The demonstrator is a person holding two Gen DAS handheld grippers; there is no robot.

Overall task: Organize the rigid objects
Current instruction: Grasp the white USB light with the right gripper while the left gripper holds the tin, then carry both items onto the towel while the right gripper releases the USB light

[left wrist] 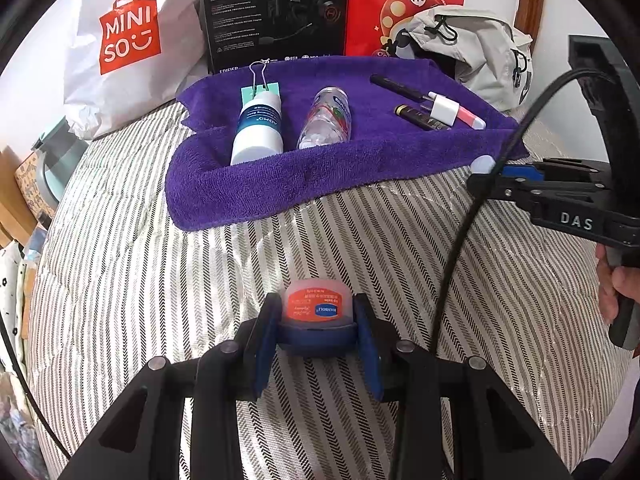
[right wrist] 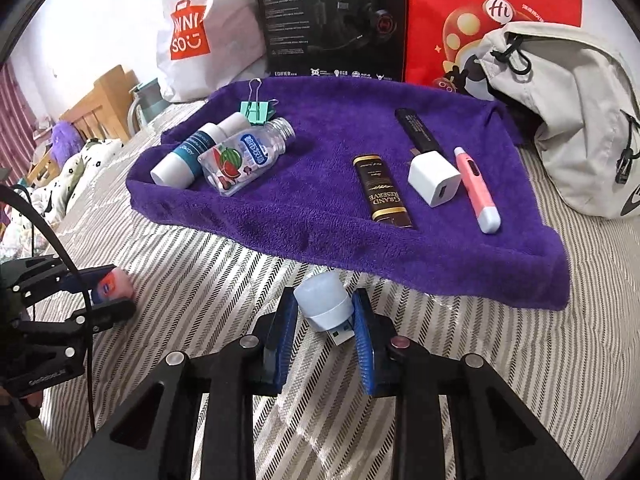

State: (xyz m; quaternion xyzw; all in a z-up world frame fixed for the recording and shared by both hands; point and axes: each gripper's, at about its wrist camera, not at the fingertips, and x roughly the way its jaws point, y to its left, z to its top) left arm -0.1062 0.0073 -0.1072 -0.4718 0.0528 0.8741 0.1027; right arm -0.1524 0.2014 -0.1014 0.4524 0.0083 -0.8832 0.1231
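Blue-padded right gripper point(right wrist: 325, 322) tight on USB night light point(right wrist: 322, 300), plug toward camera, dome toward towel point(right wrist: 340, 200).

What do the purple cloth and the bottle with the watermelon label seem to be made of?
The purple cloth looks like soft terry or microfibre towelling: a fuzzy, matte pile with rumpled, rolled edges. The bottle with the watermelon label looks like clear glossy plastic, though glass cannot be ruled out: its contents show through and its threaded neck is bare.

striped bedspread point(left wrist: 160, 280), white wall point(right wrist: 100, 20)
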